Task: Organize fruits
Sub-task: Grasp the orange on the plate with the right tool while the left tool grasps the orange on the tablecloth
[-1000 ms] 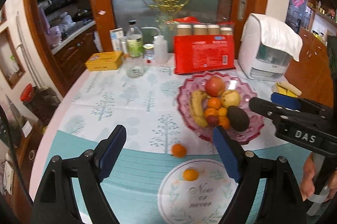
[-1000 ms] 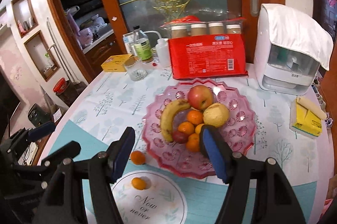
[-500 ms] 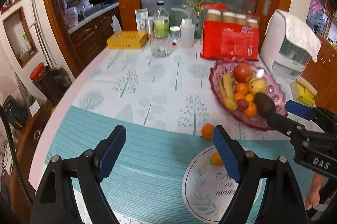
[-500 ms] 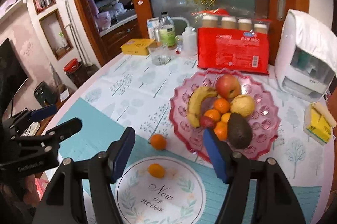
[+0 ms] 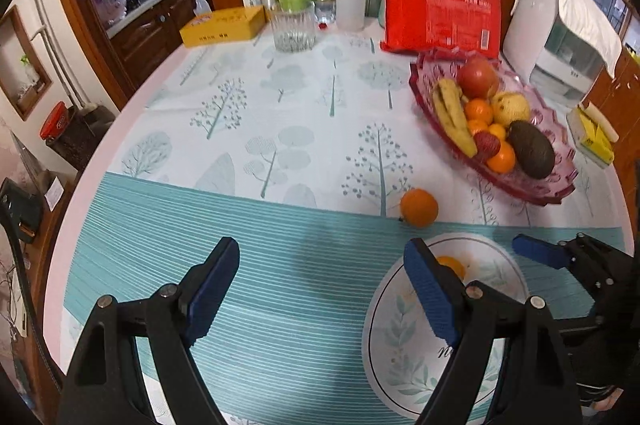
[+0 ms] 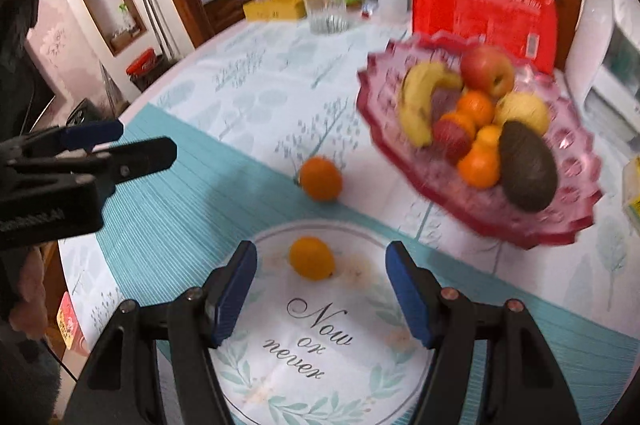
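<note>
Bench (image 5: 280, 129): round, under a tree-print cloth; clutter stands along the far edge.
Fruit dish (image 6: 568, 209): pink glass, far right, already heaped with banana, apple, avocado and oranges.
Right gripper (image 6: 320, 289): jaws spread wide, empty, hovering low over the printed white circle at the near edge.
Left gripper (image 5: 320, 281): jaws apart, empty, over bare teal cloth to the left.
Loose orange (image 6: 321, 178): on the cloth between circle and dish, touching neither.
Small orange (image 6: 311, 258): on the white circle, just ahead of the right gripper's open jaws; judged the next pick.
Risk: round fruit may roll away if one pad strikes first; a late drop onto the crowded heap may dislodge fruit.
View difference: the right wrist view shows the small orange whole; in the left wrist view the left gripper's own finger half hides it.
</note>
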`<state>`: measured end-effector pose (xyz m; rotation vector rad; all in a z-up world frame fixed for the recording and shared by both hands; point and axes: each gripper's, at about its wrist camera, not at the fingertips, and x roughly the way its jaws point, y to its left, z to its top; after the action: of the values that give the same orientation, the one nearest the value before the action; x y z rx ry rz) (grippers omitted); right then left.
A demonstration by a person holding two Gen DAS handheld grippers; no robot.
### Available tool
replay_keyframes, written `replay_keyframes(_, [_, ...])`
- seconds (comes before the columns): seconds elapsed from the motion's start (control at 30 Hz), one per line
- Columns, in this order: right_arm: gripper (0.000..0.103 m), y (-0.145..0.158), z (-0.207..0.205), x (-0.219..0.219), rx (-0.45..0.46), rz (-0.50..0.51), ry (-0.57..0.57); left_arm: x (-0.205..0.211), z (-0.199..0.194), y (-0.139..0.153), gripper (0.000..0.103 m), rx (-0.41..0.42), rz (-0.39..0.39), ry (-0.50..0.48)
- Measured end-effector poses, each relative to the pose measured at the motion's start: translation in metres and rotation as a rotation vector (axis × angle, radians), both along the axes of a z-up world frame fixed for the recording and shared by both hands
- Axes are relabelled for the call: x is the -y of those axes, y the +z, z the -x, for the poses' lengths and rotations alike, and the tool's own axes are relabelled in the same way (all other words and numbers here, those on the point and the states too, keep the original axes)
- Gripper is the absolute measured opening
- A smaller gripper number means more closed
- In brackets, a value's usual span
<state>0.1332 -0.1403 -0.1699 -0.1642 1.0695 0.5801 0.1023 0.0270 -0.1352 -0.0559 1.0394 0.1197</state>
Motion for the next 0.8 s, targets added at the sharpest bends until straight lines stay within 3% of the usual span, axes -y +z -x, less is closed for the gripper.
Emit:
replay_keyframes(0.23, [0.064, -0.033, -0.008, -0.009, -0.070, 0.018, 0.019, 0.007, -0.012, -0.017, 0.083, -0.037, 0.000, -0.037])
replay_keyframes(0.4, [0.044, -0.049, -0.013, -0.016, -0.106, 0.038, 0.032, 0.016, -0.023, -0.024, 0.083, -0.058, 0.002, -0.061])
replay_keyframes(0.5, [0.033, -0.052, -0.014, -0.013, -0.124, -0.006, 0.032, 0.021, -0.032, -0.026, 0.083, -0.062, 0.012, -0.076])
replay_keyframes(0.8, [0.033, -0.050, -0.018, 0.017, -0.121, -0.052, -0.045, 0.046, -0.067, -0.047, 0.083, -0.107, 0.074, -0.140])
